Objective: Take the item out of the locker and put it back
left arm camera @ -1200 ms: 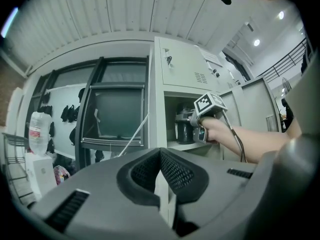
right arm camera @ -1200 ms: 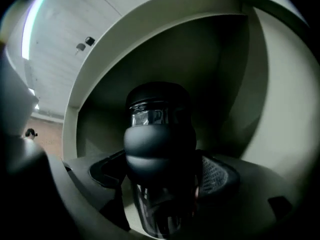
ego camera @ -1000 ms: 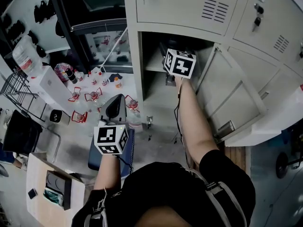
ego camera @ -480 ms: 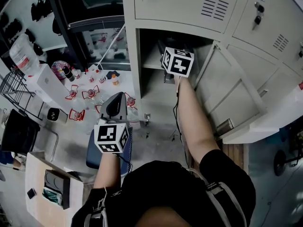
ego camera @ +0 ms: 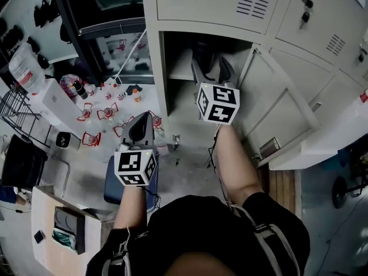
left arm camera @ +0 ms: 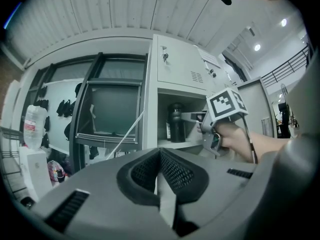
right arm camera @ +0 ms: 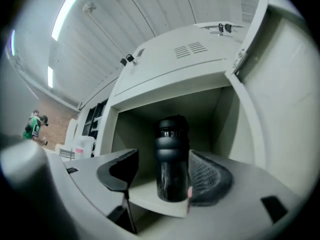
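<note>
A black bottle [right arm camera: 171, 159] stands upright near the front edge of the shelf [right arm camera: 145, 196] in the open locker [ego camera: 172, 73]; the left gripper view also shows the bottle [left arm camera: 175, 122]. My right gripper [right arm camera: 162, 159] is level with it at the locker's mouth and its jaws are closing. The bottle shows between the fingers; the left pad [right arm camera: 120, 169] stands clear of it and the right pad [right arm camera: 207, 181] is close beside it, not pressing. In the head view the right gripper [ego camera: 211, 68] points into the opening. My left gripper [left arm camera: 161, 184] is shut on nothing, held low by the locker [ego camera: 144, 119].
The locker door [ego camera: 287, 114] hangs open to the right of my right arm. Closed lockers [ego camera: 230, 4] sit above. On the floor at the left stand several small bottles [ego camera: 103, 111], a white box [ego camera: 57, 102] and a blue seat [ego camera: 115, 188].
My right gripper has drawn back out of the locker toward me, leaving the bottle on the shelf. The left gripper has hardly moved.
</note>
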`<state>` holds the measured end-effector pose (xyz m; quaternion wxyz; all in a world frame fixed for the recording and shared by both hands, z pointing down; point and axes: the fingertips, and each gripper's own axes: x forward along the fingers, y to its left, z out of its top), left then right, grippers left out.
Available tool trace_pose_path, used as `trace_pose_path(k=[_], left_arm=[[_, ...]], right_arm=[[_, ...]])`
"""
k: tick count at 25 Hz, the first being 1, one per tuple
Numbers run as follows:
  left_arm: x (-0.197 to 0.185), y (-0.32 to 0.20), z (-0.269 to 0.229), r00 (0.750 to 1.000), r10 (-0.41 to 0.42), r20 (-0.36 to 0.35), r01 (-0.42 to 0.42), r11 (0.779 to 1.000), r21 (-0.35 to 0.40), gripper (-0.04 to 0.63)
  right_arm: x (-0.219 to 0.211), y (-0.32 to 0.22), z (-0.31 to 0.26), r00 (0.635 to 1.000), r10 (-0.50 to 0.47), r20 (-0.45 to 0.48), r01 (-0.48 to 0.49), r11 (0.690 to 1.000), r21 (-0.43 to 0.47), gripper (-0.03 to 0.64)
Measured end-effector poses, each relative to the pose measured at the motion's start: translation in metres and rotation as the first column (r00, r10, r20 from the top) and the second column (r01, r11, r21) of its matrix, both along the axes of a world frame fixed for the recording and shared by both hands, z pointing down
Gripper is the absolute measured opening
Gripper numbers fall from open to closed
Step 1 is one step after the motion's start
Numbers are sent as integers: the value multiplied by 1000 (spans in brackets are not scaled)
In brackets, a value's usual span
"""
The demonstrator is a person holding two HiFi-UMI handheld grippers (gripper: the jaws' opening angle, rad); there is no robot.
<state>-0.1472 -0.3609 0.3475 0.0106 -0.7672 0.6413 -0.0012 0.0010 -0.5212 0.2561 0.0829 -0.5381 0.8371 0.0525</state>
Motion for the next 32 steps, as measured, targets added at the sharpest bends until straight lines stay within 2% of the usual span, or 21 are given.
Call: trace_pose_path(k=[3, 5, 6, 16, 32], left_arm=[[8, -1, 4, 1000, 19, 0, -19, 1000, -6, 12], [16, 0, 7, 999, 35, -1, -35, 999, -12, 12], [19, 0, 8, 999, 44, -1, -44, 999, -16, 12], [46, 0, 18, 994, 110, -1, -110, 993, -41, 12], [43, 11, 11, 994, 105, -3, -105, 994, -24, 12]], right_arm=[[12, 33, 18, 1000, 3, 30, -3, 1000, -20, 172], [20, 53, 28, 999, 11, 43, -10, 1000, -20, 26], [22, 63, 33, 999, 6, 44, -5, 1000, -21, 14], [31, 112, 78, 999, -44, 14, 45, 995, -88, 11], [20, 132, 78, 997, -81, 18, 82, 992, -94, 12]])
